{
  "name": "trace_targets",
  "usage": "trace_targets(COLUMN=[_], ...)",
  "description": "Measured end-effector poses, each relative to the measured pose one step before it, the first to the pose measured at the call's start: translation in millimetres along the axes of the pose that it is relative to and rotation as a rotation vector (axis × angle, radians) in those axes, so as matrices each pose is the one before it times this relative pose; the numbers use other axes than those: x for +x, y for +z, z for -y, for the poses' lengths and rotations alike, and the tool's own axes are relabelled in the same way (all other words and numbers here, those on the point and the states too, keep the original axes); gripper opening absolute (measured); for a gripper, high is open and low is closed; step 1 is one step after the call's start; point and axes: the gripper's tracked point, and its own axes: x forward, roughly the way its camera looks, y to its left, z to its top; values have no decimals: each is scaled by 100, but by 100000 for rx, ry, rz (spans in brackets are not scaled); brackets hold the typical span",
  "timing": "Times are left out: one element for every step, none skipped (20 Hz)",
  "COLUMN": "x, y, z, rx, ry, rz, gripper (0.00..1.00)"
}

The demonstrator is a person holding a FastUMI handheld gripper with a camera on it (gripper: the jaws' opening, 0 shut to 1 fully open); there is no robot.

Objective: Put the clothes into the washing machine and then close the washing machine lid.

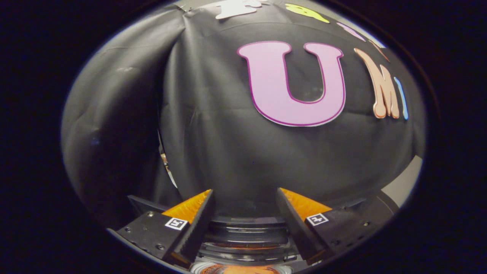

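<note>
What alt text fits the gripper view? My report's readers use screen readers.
The gripper hangs open with nothing between its fingers, aimed at the booth's black cloth wall. Below and between the fingers sits the washing machine, a round rimmed top with something orange inside.

A black cloth wall [228, 152] is seen as the backdrop, plain and matt with faint creases. Small black-and-white square marker tags [176, 223] are borne on the gripper [245, 213]. A dark, glossy washing machine lid [247, 236] is shown between the parted fingers, with an orange patch [243, 269] beneath it.
</note>
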Motion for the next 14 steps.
trace_targets(x=[-527,-102,-399,-47,-247,-340,-206,-149,-264,-627,-301,-419,-375,-306], y=[412,1,-242,156,19,144,-164,143,-125,-63,-34,-149,90,-75], z=[-166,83,-77,151,80,-80,77,41,64,-115,61,-38,-62,-22], rx=[400,1293,-195,-1110,662,-101,-189,-368,615,40,-497,148,50,9], ry=[1929,-6,253,-489,-375,-488,-317,-300,-668,-660,-330,-39,159,5], rz=[1391,417,-697,535,271,1032,-1091,612,-927,612,-823,-612,253,206], gripper=[98,99,98,98,98,98,98,98,98,98,99,98,98,99])
